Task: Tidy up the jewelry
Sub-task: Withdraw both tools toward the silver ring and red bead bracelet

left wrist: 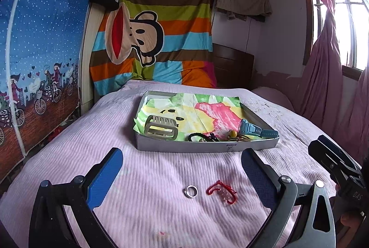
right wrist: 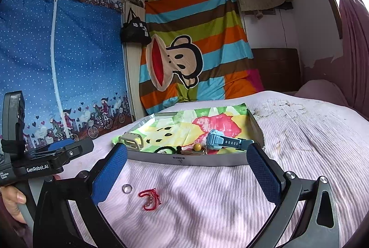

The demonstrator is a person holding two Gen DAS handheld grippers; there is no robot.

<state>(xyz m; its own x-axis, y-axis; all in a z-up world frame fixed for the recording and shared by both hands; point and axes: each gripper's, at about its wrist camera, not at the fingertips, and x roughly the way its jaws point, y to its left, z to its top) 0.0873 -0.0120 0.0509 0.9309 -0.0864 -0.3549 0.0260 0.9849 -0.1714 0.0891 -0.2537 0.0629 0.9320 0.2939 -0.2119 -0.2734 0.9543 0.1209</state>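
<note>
Left wrist view: ring [left wrist: 191,191] and red cord [left wrist: 221,192] lie between the wide-open left gripper [left wrist: 182,169] fingers, nearer it than the open, empty right gripper [right wrist: 188,175].

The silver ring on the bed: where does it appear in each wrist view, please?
Left wrist view: silver ring lies low, near centre, between the open fingers, just left of the red string bracelet.
Right wrist view: ring lies lower left, beside the left finger pad, up-left of the bracelet.
Shared landmark: the grey tray beyond both.
</note>
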